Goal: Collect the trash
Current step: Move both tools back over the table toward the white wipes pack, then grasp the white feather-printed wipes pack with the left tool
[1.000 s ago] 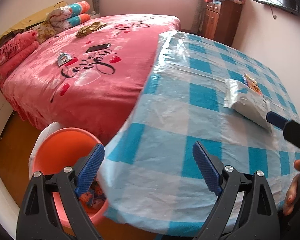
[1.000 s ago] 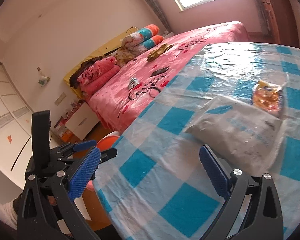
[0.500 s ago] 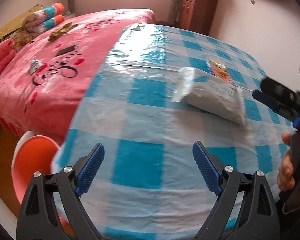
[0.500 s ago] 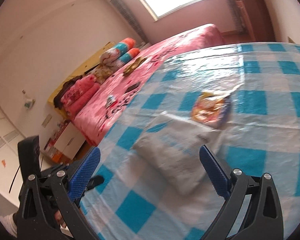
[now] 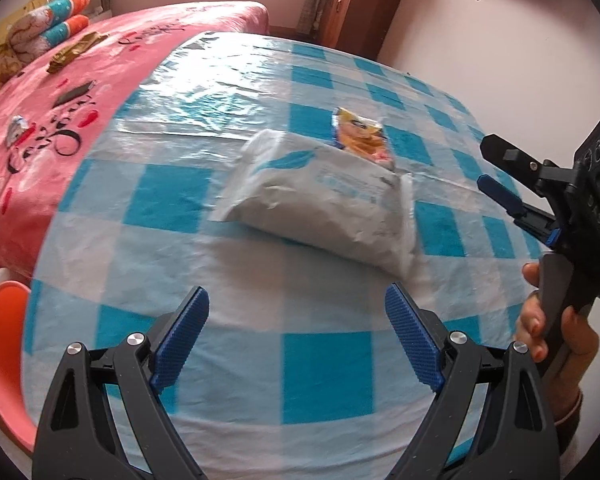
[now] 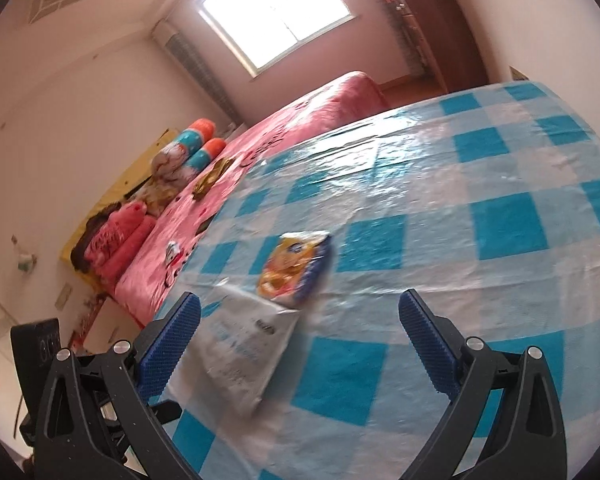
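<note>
Well, both tongs gape empty, the left gripper [image 5: 296, 344] and right gripper [image 6: 300, 340], so the crumpled grey plastic mailer bag [image 5: 324, 204] and small orange snack wrapper [image 6: 290, 266] lie uncollected mid-table on the blue-checked tablecloth [image 5: 172, 200].

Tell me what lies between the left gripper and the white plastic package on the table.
Only bare checkered tablecloth separates the left gripper from the white plastic package, as the left wrist view shows. Both its fingers stand wide apart.
</note>
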`<state>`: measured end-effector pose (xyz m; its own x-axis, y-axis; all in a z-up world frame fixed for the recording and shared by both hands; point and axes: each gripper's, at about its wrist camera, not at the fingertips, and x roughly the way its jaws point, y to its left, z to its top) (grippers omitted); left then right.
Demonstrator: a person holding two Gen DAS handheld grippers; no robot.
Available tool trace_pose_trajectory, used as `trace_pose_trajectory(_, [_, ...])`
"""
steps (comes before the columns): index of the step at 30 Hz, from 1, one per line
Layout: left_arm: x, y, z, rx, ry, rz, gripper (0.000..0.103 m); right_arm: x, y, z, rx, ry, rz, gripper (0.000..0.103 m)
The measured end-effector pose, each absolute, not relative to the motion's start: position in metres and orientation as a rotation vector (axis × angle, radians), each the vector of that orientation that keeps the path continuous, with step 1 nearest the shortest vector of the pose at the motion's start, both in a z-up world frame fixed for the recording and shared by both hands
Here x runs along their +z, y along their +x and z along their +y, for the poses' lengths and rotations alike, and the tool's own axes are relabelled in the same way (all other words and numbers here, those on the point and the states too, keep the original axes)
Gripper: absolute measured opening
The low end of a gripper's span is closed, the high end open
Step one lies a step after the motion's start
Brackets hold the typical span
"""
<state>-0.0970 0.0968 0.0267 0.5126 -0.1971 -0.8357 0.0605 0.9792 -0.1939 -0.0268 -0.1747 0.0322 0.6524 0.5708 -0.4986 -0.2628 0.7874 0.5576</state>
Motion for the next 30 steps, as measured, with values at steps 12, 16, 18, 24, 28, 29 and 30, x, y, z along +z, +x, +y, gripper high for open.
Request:
trace_pose_trajectory(12, [0.023, -0.073, 0.072, -0.196, -0.225, 1.035, 0.09, 0.02, -0.013, -0.202, 0.47, 0.548, 0.728, 0.098])
trace_pose_trajectory(16, [0.023, -0.06, 0.07, -0.188, -0.245, 1.03, 0.09, 0.015, -0.011, -0.207, 0.471, 0.579, 0.748, 0.098])
trace_pose_trajectory(18, [0.022, -0.053, 0.068, -0.181, -0.245, 1.032, 0.09, 0.012, -0.008, -0.21, 0.47, 0.6, 0.763, 0.098])
trace_pose_trajectory(24, [0.02, -0.031, 0.061, -0.165, -0.234, 1.04, 0.09, 0.012, -0.01, -0.218, 0.474, 0.628, 0.752, 0.098])
trace_pose_trajectory(28, [0.022, -0.012, 0.049, -0.157, -0.189, 1.041, 0.09, 0.013, -0.009, -0.223, 0.473, 0.643, 0.748, 0.098])
trace_pose_trajectory(29, [0.023, -0.007, 0.045, -0.154, -0.177, 1.039, 0.09, 0.012, -0.009, -0.224, 0.471, 0.645, 0.747, 0.098])
trace_pose_trajectory(30, [0.024, -0.003, 0.042, -0.151, -0.165, 1.039, 0.09, 0.012, -0.009, -0.226, 0.471, 0.647, 0.745, 0.098])
